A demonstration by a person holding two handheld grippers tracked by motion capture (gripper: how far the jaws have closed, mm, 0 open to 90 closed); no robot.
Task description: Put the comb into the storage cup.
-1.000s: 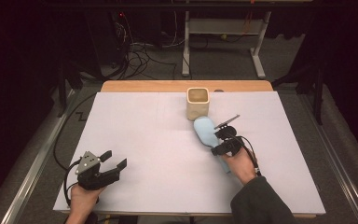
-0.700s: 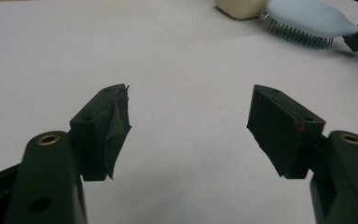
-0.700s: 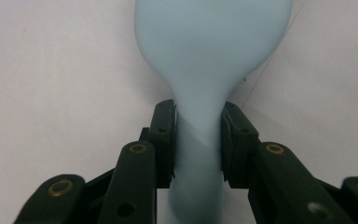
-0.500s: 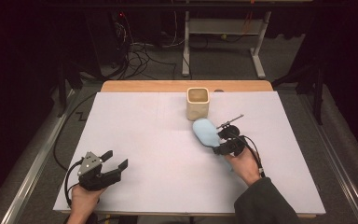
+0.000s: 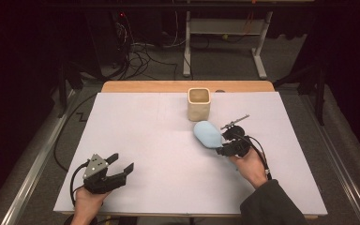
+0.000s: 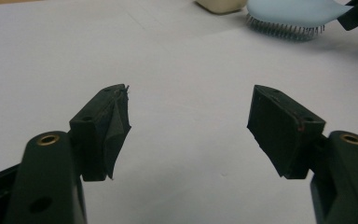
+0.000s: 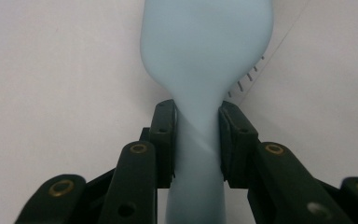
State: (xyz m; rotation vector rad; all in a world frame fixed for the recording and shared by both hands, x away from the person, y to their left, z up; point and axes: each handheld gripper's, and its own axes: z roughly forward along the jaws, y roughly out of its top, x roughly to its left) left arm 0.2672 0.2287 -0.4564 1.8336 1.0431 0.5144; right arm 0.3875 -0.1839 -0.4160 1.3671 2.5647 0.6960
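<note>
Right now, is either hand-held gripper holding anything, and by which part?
The right hand-held gripper is shut on the light blue hairbrush, clamping its handle just below the head. The left hand-held gripper is open and holds nothing.

Evenly lit from above across the white table (image 5: 168,154), bright against a dark, murky room beyond its far edge. Soft, short shadows only, no glare. Mildly grainy in the high view; blurred and soft close-up in both gripper views, colours washed pale.
</note>
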